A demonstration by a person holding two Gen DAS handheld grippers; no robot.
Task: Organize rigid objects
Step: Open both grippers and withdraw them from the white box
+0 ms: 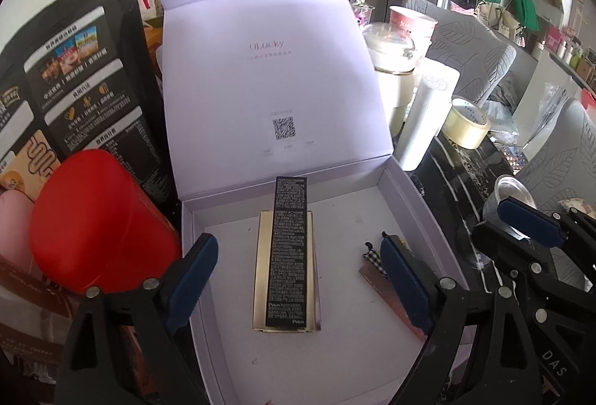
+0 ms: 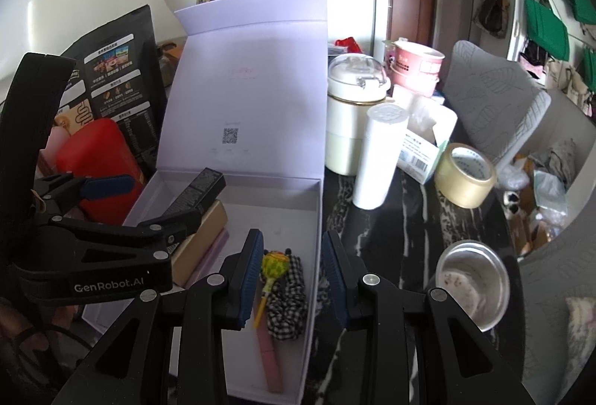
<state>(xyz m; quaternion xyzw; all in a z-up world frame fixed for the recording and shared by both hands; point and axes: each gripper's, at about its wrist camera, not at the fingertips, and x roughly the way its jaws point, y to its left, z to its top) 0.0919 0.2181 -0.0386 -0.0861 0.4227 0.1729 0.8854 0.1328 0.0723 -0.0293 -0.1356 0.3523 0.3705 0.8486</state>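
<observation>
An open lavender gift box (image 1: 208, 293) (image 2: 313, 219) stands with its lid up. Inside, a long black printed carton (image 1: 290, 252) (image 2: 193, 196) lies on top of a gold box (image 1: 260, 293) (image 2: 201, 241). A checked scrunchie (image 2: 287, 297), a yellow-green lollipop (image 2: 273, 265) and a pink stick (image 2: 270, 360) lie at the box's right side. My left gripper (image 1: 298, 278) is open, its fingers either side of the black carton, empty. My right gripper (image 2: 292, 274) is open and empty above the box's right wall, over the scrunchie.
A red tin (image 1: 97, 222) and a black printed bag (image 1: 82, 85) stand left of the box. On the dark marble table (image 2: 409, 219) to the right are a white cylinder (image 2: 376, 155), a tape roll (image 2: 465, 174), a metal cup (image 2: 473, 282) and a white pot (image 2: 354, 107).
</observation>
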